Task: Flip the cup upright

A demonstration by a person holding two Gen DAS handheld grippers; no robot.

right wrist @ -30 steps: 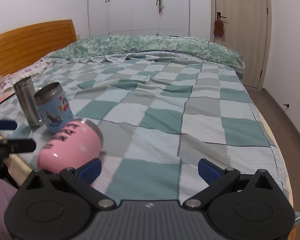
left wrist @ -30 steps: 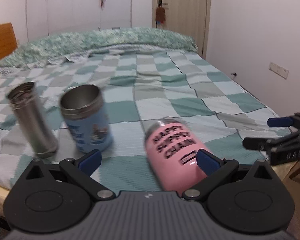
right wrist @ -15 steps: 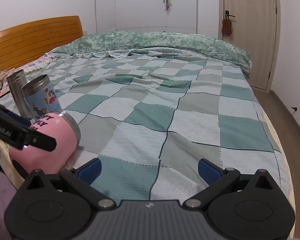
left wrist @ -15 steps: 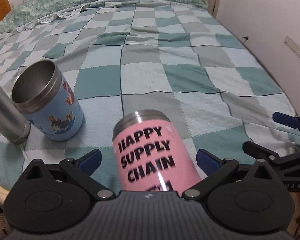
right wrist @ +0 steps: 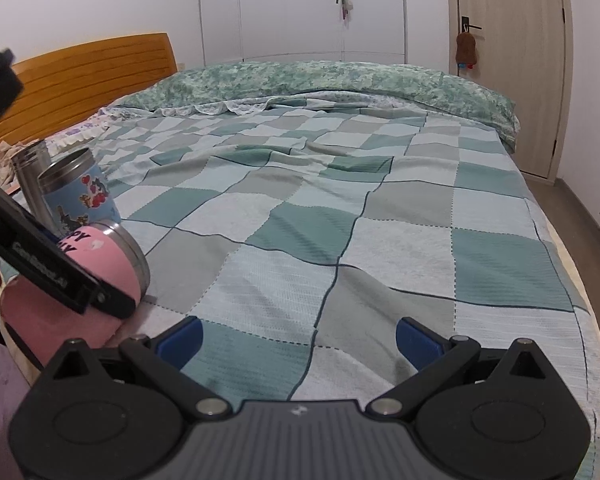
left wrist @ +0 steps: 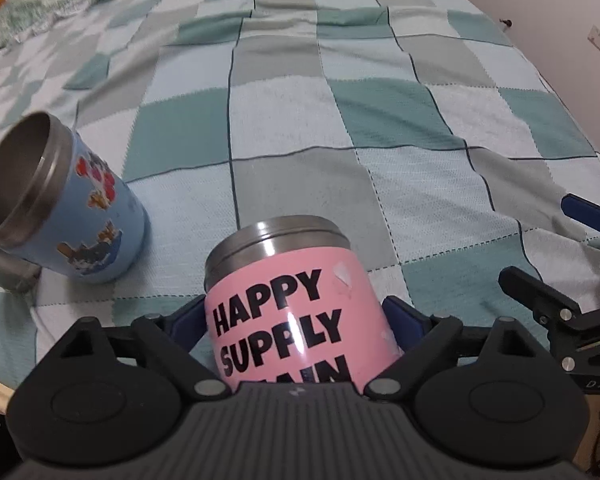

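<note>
A pink cup [left wrist: 292,312] with black "HAPPY SUPPLY CHAIN" lettering lies on its side on the checked bedspread, its steel rim pointing away from me. My left gripper [left wrist: 296,316] has its blue pads against both sides of the cup's body. The cup also shows in the right wrist view [right wrist: 108,264], with the left gripper's black finger across it. My right gripper [right wrist: 298,336] is open and empty above the bedspread, to the right of the cup; its fingers [left wrist: 540,296] show at the right edge of the left wrist view.
A blue cartoon cup [left wrist: 60,200] stands upright left of the pink cup, with a steel flask [right wrist: 30,176] behind it. The checked bedspread [right wrist: 340,200] stretches ahead. A wooden headboard [right wrist: 88,76] is at the left, a door [right wrist: 508,60] at the right.
My left gripper has moved forward and down over the pink cup, and its pads have closed in onto the cup's sides. My right gripper has shifted slightly.
</note>
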